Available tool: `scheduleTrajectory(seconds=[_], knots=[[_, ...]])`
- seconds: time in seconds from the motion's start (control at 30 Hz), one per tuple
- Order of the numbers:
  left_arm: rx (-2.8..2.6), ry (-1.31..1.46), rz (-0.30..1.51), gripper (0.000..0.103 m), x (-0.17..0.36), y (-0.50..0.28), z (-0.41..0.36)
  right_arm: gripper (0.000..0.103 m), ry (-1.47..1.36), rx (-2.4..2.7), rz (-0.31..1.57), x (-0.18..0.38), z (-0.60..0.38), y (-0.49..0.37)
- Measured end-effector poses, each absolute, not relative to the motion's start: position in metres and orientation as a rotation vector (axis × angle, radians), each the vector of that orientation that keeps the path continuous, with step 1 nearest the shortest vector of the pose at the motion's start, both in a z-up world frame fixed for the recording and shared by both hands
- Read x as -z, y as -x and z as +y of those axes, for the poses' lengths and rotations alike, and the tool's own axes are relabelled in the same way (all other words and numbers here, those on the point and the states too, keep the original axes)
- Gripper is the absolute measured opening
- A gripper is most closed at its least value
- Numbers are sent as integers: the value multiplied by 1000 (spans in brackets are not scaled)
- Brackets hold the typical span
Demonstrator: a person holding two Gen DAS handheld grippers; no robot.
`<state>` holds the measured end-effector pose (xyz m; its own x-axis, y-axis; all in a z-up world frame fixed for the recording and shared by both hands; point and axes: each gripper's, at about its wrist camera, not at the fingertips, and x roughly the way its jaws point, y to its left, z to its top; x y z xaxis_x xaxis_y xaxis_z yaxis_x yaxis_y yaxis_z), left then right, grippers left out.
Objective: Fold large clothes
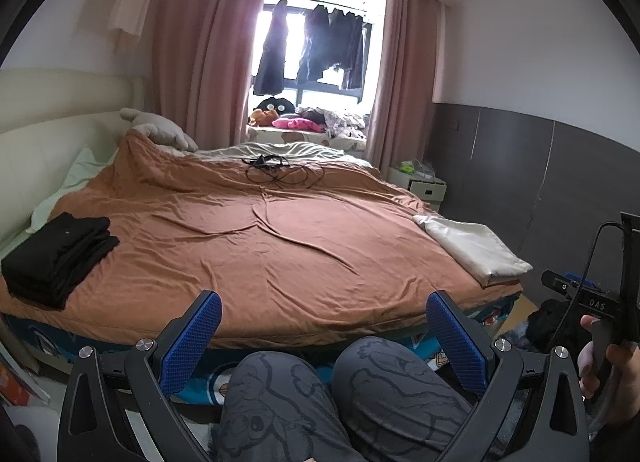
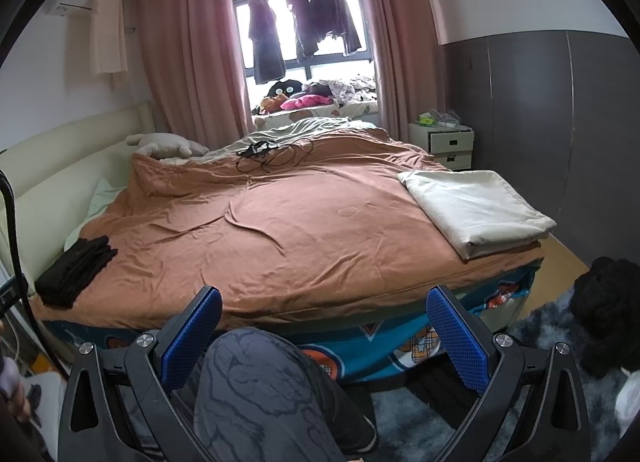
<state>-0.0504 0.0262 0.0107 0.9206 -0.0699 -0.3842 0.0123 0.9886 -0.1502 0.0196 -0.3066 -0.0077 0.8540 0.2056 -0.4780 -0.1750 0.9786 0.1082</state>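
Observation:
A stack of folded black clothes (image 1: 60, 258) lies on the near left of the bed's orange cover (image 1: 280, 229); it also shows in the right wrist view (image 2: 76, 270). A dark fluffy garment (image 2: 604, 314) lies on the floor to the right of the bed, also in the left wrist view (image 1: 548, 326). My left gripper (image 1: 324, 326) is open and empty, held back from the bed's foot above the person's knees. My right gripper (image 2: 324, 322) is open and empty, likewise off the bed. The right gripper's handle (image 1: 600, 306) shows in the left wrist view.
A folded cream blanket (image 2: 476, 209) lies on the bed's right side. Black cables (image 2: 272, 153) lie at the far middle. A white nightstand (image 2: 450, 145) stands by the grey wall. The person's knees (image 1: 340, 390) sit between me and the bed. A grey rug (image 2: 540, 334) covers the floor.

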Motion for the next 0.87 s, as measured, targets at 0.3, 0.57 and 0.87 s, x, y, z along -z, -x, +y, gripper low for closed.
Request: scheduleTrajectory(seconds=[0.3,0.57,0.87], knots=[[55,154,393,102,-11,54,26,102,-55,-197,511,9,-309,-18],[63,147,388,102,-13,56,24,103,-58,-192,521,12,-312,-18],[64,159,386,102,-12,52,23,103,-67,-183,532,17,-316,-27]])
